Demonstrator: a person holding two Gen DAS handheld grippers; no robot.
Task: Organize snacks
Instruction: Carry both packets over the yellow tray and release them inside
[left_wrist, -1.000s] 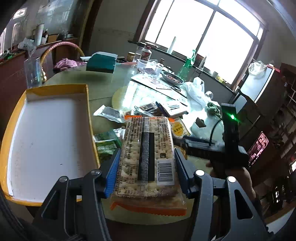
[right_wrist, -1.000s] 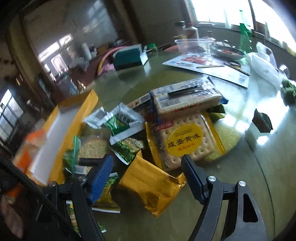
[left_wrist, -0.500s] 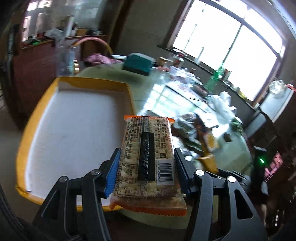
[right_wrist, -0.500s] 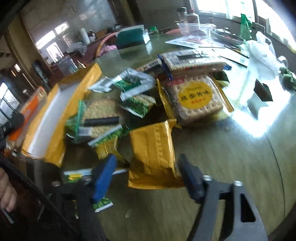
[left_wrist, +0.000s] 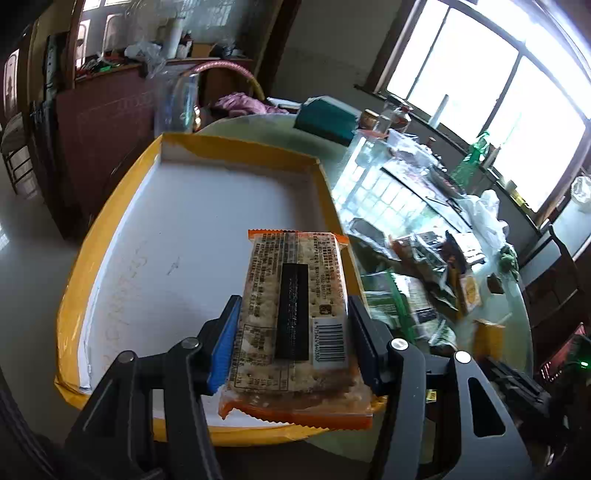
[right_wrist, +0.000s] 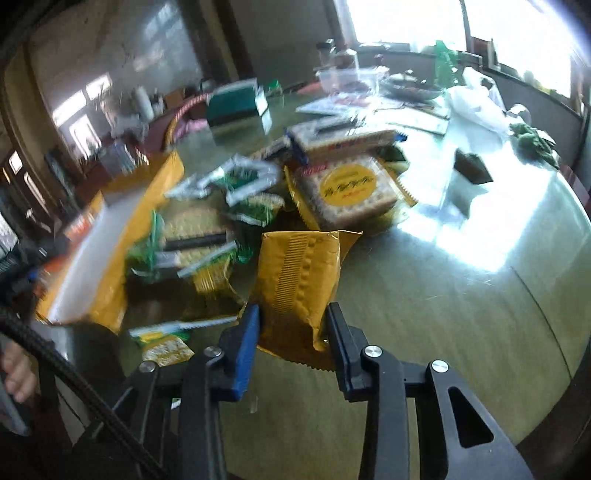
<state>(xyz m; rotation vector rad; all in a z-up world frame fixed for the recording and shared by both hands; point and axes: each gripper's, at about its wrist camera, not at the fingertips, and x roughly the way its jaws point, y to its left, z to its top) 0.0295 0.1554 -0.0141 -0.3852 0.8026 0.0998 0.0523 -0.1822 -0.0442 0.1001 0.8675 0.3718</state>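
Sorting stage: snacks go from a loose heap into one box, so both grippers work at once.
Bench (right_wrist: 461, 295): round glass top; carries the box at its edge and the heap beside it.
Box (left_wrist: 184, 236): yellow-rimmed, white floor bare, waiting for packets.
Cracker pack (left_wrist: 295, 314): clamped flat by its long sides in the left gripper (left_wrist: 291, 332), held above the box's near right corner, apparently for setting down inside.
Gold packet (right_wrist: 299, 273): at the heap's near edge, between the closing jaws of the right gripper (right_wrist: 291, 336), pads meeting its crumpled lower end.
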